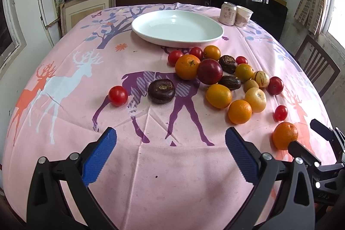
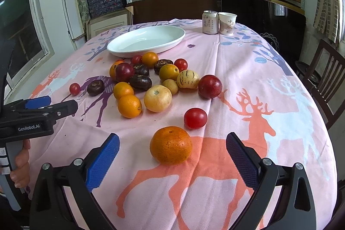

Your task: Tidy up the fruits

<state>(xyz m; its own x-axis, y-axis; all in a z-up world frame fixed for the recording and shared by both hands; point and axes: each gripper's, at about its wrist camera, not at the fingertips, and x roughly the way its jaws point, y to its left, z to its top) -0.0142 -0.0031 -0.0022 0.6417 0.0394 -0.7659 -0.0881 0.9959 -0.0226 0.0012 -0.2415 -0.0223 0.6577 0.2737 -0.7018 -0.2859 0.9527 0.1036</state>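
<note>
Several fruits lie loose on the pink deer tablecloth: oranges, red tomatoes, dark plums, brown water chestnuts and yellow melons. An empty white plate sits behind them. My left gripper is open over bare cloth near the front edge, with a brown chestnut and a tomato ahead of it. My right gripper is open, and a single orange rests on the cloth between its fingers. A red tomato lies just beyond that orange.
A drink can and a paper cup stand at the table's far right. A wooden chair is at the right side. Shelves with boxes line the back wall. A hand holds the left gripper's handle.
</note>
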